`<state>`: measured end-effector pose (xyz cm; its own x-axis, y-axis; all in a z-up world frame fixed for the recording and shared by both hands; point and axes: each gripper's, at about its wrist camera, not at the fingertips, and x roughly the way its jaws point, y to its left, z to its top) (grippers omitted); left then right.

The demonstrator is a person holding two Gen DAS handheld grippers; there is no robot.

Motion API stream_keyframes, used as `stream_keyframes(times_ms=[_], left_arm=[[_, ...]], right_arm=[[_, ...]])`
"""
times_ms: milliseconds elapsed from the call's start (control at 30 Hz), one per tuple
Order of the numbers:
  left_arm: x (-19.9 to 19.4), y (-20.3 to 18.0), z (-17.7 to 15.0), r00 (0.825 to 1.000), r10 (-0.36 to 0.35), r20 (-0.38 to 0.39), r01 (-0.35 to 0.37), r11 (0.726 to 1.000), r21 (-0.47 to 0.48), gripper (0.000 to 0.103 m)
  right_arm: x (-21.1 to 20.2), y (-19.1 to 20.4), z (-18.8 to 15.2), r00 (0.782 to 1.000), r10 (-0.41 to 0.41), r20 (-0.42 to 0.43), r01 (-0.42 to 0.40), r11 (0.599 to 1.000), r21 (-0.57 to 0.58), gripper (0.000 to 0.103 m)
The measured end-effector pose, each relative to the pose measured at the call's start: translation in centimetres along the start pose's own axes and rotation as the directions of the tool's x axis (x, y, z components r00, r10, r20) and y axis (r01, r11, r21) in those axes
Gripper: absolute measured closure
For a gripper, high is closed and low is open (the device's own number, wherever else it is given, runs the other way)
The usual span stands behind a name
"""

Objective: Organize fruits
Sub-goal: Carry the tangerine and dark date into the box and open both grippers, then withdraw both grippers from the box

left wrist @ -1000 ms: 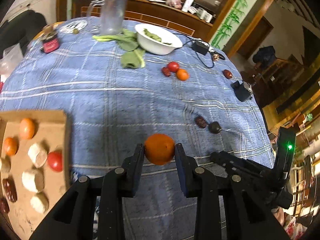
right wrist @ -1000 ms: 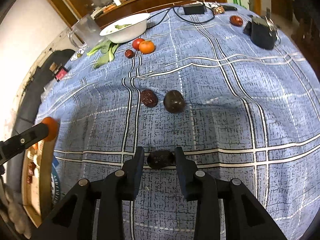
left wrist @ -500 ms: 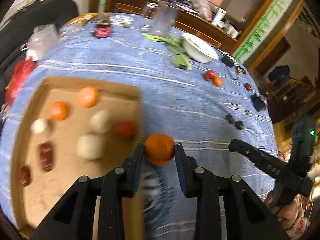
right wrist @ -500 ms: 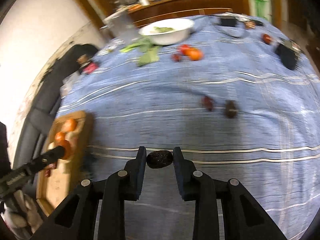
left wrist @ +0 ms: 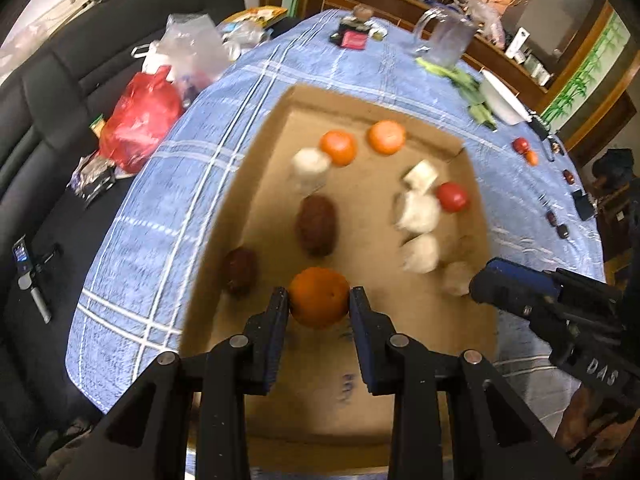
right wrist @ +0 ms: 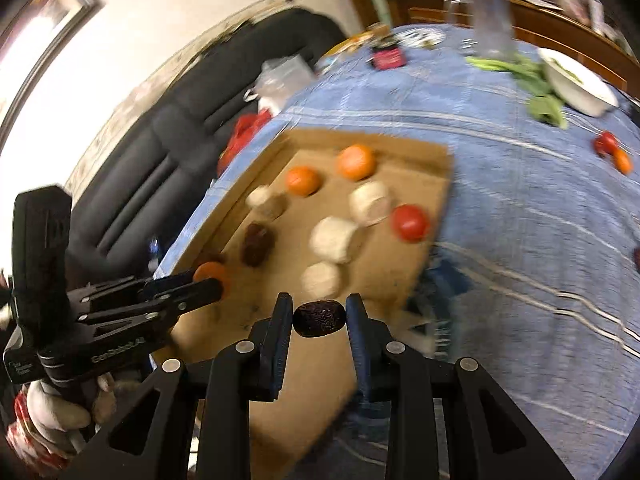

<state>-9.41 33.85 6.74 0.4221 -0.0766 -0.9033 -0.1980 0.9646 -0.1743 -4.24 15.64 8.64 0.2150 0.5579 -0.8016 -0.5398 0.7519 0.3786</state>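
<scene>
Fruits belong in the cardboard tray (left wrist: 304,100) filling the middle of the frame on the blue-checked tabletop (left wrist: 168,184); oranges, a tomato, dates and pale lumps already lie there. My left fingers (left wrist: 319,304) are closed on an orange (left wrist: 319,297) at lower centre. My right fingers (right wrist: 319,312) pinch a dark date (right wrist: 319,318) over the tray's near edge. I'd lower each onto bare cardboard beside its own kind before letting go, so nothing rolls.

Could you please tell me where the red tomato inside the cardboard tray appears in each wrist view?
Left wrist: round red tomato right of centre, near the tray's right wall.
Right wrist: tomato centre-right, at the tray's right edge.
Shared landmark: shallow brown cardboard tray.
</scene>
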Motion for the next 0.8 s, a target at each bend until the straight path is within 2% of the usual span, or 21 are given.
stream_keyframes(times_ms=[167, 400, 600, 667, 733, 800], left_arm=[[1.3, 0.8, -0.4, 0.999, 0.000, -0.040, 0.000, 1.000, -0.003, 0.072], [1.4, 1.1, -0.4, 0.999, -0.024, -0.035, 0.024, 1.000, -0.001, 0.072], [1.0, 1.7, 0.0, 0.998, -0.049, -0.026, 0.048, 0.998, -0.027, 0.071], [0.4, 1.8, 0.3, 0.998, -0.061, -0.013, 0.061, 0.997, -0.037, 0.063], [-0.2, 1.8, 0.6, 0.999, -0.054, 0.009, 0.054, 0.997, -0.049, 0.052], [-0.7, 1.9, 0.9, 0.999, -0.051, 0.020, 0.052, 0.997, -0.060, 0.052]], right_arm=[[2.9, 1.4, -0.7, 0.998, -0.025, -0.057, 0.023, 0.999, -0.027, 0.072], [5.4, 1.8, -1.1, 0.993, -0.070, -0.100, 0.066, 0.997, -0.036, 0.072], [5.9, 2.2, -0.5, 0.991, -0.082, -0.106, 0.078, 0.996, -0.042, 0.072], [6.0, 2.2, -0.4, 0.991, -0.081, -0.110, 0.077, 0.996, -0.033, 0.071], [5.7, 2.2, -0.3, 0.991, -0.081, -0.107, 0.078, 0.996, -0.030, 0.065], [5.3, 2.4, 0.0, 0.992, -0.084, -0.093, 0.082, 0.996, -0.028, 0.062]])
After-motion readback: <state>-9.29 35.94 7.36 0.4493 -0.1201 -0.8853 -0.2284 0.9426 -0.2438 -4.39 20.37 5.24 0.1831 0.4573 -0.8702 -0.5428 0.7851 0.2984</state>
